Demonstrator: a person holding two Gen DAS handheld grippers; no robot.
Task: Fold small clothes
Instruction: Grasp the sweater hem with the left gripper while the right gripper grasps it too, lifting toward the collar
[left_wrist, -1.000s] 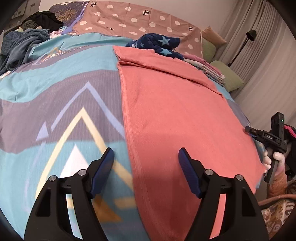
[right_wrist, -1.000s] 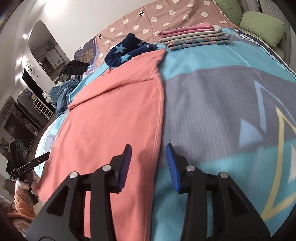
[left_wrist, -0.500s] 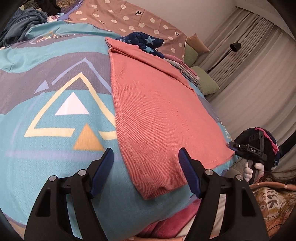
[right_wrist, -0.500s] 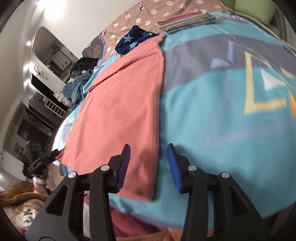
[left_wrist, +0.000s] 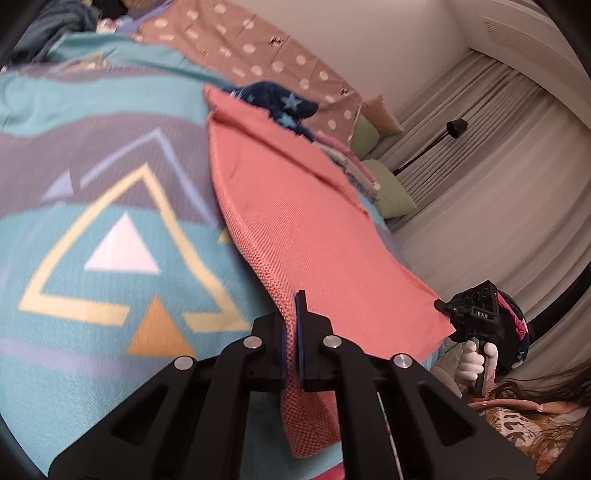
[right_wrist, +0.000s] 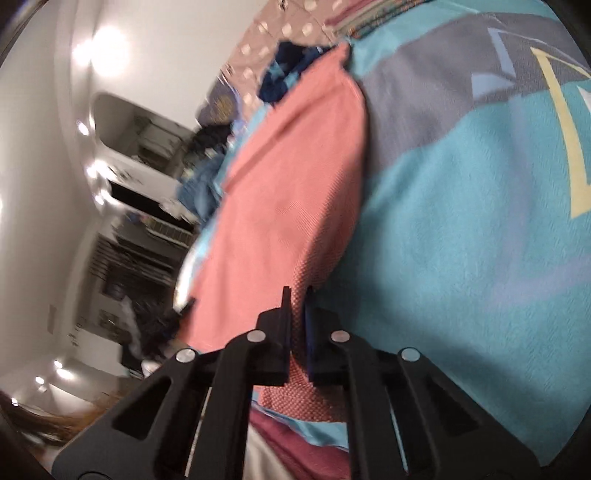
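A coral knit cloth (left_wrist: 314, 229) lies spread lengthwise on the patterned teal bedspread (left_wrist: 110, 240). In the left wrist view my left gripper (left_wrist: 297, 300) is closing its jaws on the cloth's near left corner, and the pads pinch the fabric, which hangs below them. In the right wrist view the right gripper (right_wrist: 297, 295) is closing likewise on the cloth (right_wrist: 288, 192) at its near right corner, with the knit fabric between the pads. The right gripper (left_wrist: 443, 308) also shows in the left wrist view at that corner, held by a gloved hand (left_wrist: 471, 360).
A navy star-print garment (left_wrist: 284, 103) lies at the cloth's far end. A stack of folded clothes (left_wrist: 354, 173) and green pillows (left_wrist: 391, 188) sit at the far right, near a floor lamp (left_wrist: 456, 129) and curtains. Dark clothes are heaped at the far left (left_wrist: 74, 14).
Both grippers have drawn back to the cloth's near edge and shut on its two near corners. The corners are now lifted off the bed's edge.
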